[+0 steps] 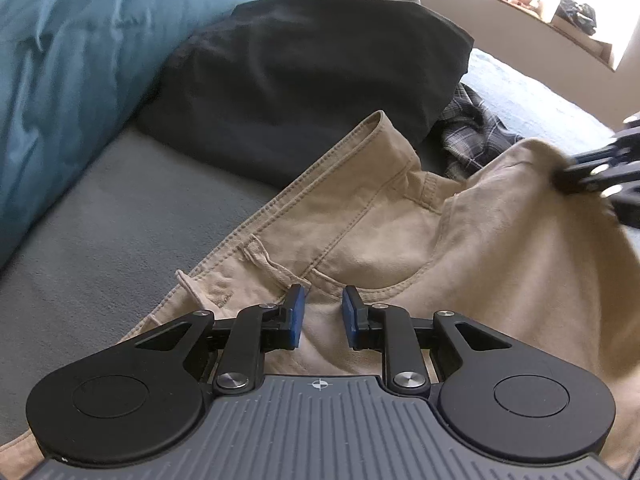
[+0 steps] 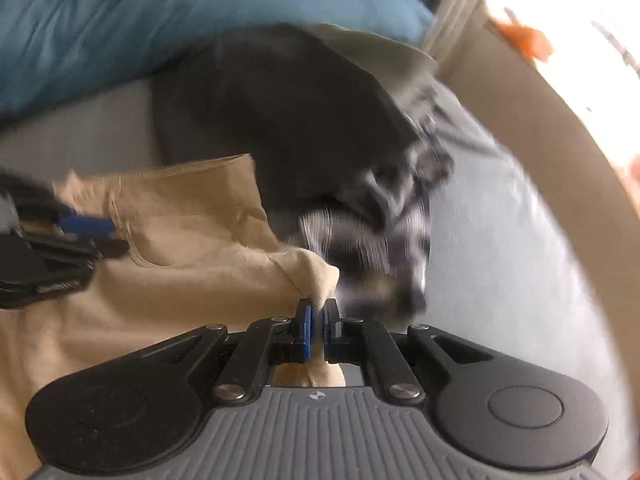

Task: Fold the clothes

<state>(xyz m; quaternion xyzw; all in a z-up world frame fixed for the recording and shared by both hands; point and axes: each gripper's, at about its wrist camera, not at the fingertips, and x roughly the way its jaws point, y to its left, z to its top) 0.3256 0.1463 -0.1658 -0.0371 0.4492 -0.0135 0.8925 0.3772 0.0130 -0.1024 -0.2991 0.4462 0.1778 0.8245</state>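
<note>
the left gripper (image 1: 322, 312) hangs low over the tan trousers (image 1: 400, 248), its blue fingers (image 1: 296, 316) parted a little with cloth lying in the gap; whether the fingers press that cloth cannot be told from the left wrist view. the right gripper (image 2: 318, 320) has its fingers (image 2: 306, 332) clamped tight on a bunched fold of the tan trousers (image 2: 180, 240), which show blurred in that view. the trousers lie spread on a grey bed sheet (image 1: 100, 220), waistband and belt loops facing up. just beyond them sits a crumpled plaid shirt (image 1: 476, 136), and beside it a dark folded garment (image 1: 300, 72) with an olive one under it. farther back rests a blue pillow (image 1: 80, 40).
</note>
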